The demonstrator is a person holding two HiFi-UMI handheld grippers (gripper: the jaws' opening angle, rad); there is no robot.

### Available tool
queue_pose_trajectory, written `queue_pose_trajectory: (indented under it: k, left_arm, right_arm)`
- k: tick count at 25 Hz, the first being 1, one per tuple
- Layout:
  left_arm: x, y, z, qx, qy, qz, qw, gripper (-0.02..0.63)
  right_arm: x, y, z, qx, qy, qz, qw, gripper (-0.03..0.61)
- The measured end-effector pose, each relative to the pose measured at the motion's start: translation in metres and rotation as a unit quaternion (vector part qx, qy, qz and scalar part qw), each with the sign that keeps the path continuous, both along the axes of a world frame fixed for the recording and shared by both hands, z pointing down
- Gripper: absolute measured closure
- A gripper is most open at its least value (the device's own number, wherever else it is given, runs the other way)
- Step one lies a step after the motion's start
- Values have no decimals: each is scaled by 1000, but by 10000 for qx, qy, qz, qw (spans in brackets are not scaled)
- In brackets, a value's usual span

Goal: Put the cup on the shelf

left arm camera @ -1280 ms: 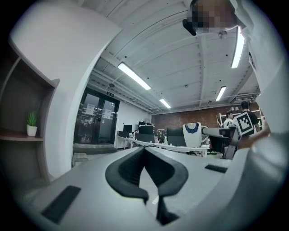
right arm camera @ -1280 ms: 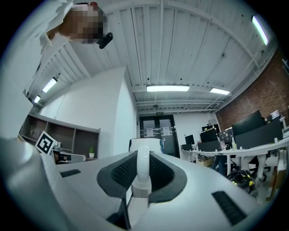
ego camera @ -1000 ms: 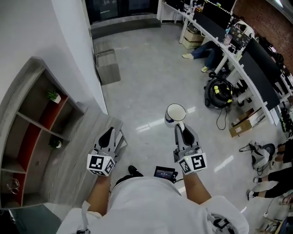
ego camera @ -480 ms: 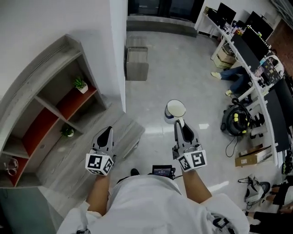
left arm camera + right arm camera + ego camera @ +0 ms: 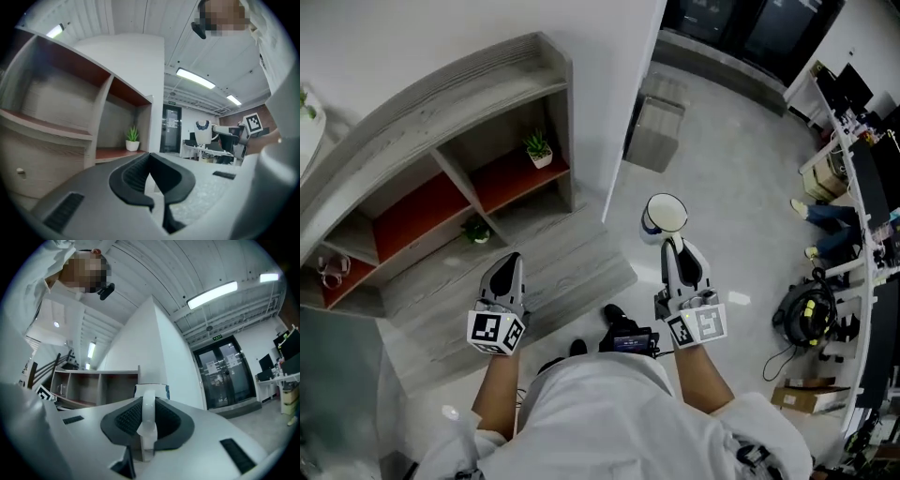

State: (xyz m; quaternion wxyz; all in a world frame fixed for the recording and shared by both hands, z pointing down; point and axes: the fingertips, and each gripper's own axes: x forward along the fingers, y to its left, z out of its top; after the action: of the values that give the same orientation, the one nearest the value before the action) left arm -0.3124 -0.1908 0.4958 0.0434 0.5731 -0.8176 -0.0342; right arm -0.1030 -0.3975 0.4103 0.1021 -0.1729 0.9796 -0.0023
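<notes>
A white cup (image 5: 664, 215) with a blue band hangs over the floor, its handle (image 5: 148, 420) pinched by my right gripper (image 5: 673, 247), which is shut on it. The cup's body (image 5: 151, 389) shows just beyond the jaws in the right gripper view. My left gripper (image 5: 507, 265) is shut and holds nothing; it hovers over the grey wooden step in front of the shelf (image 5: 450, 112). That shelf, grey with red back panels, fills the upper left of the head view. The shelf (image 5: 93, 385) also shows to the left of the cup in the right gripper view.
Two small potted plants (image 5: 536, 147) (image 5: 475, 230) stand in the shelf's compartments, and a small object (image 5: 333, 271) lies at its left end. A grey box (image 5: 654, 134) sits by the white wall. Desks, a black-and-yellow bag (image 5: 806, 314) and a cardboard box (image 5: 802, 398) line the right.
The view has swung left toward the shelf, which now sits larger and nearer the centre. Both grippers keep their pose; the right one still holds the cup.
</notes>
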Motion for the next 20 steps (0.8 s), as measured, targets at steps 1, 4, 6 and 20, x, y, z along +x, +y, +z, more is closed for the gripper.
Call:
queue_pose_trajectory:
  k: [1,4,6,20]
  left_arm:
    - [-6,7,2,-32,14,-188,9998,607]
    - [-20,22,2,-61,64,-768,9970,606]
    - [-27,26,-2,-30,85,-1073,9942,607]
    - [-22,88,-4,-136,95,-3166,9484,606]
  right_arm:
    - [-13,-1,2,-30,-7,-186,9998,502]
    - [-52,-5,7,-101,-4,-802,9967,500]
    - [-79,-8,8,-141,-11,-1185,9929,500]
    - [-214,18,9,-60,-163,-3345,9422,500]
